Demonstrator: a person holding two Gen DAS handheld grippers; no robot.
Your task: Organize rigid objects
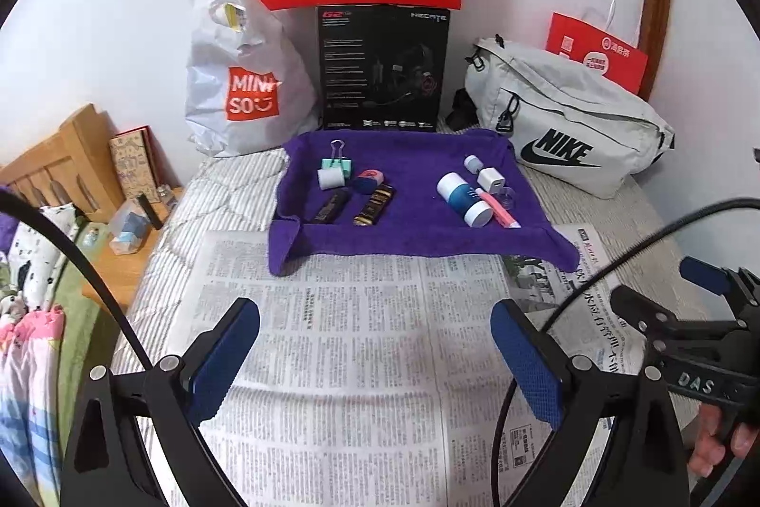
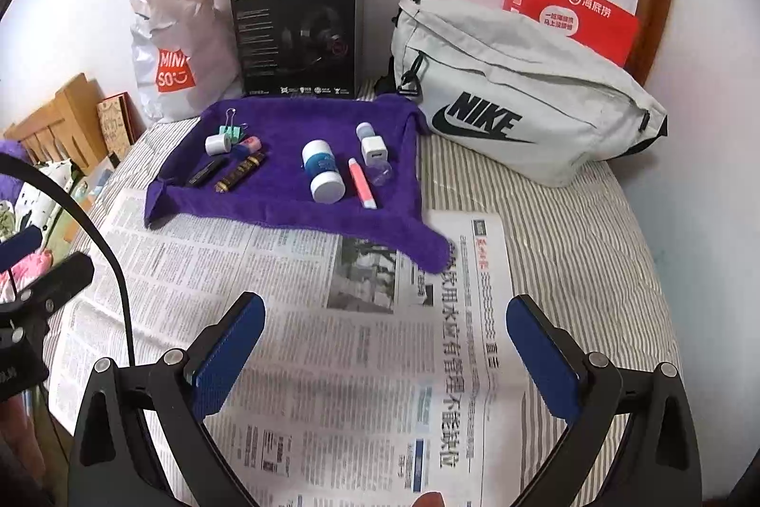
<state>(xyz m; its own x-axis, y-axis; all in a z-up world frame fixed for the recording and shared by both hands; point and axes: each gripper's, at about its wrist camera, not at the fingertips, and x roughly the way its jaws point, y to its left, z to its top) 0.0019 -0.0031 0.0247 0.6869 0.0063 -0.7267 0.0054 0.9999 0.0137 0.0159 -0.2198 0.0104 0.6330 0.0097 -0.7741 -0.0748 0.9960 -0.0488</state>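
Seemingly the sorting was done: small items lay in two clusters on the purple terry towel (image 1: 408, 231), while the left tongs (image 1: 375, 345) and right tongs (image 2: 385, 345) hung apart, empty.

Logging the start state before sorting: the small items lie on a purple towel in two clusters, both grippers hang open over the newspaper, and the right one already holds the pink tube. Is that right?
Not quite: the right gripper holds nothing. The right wrist view shows its jaws apart over bare newspaper, while the pink tube lies on the purple towel beside the blue-and-white bottle. The left gripper is open too, and the two clusters are as you say.
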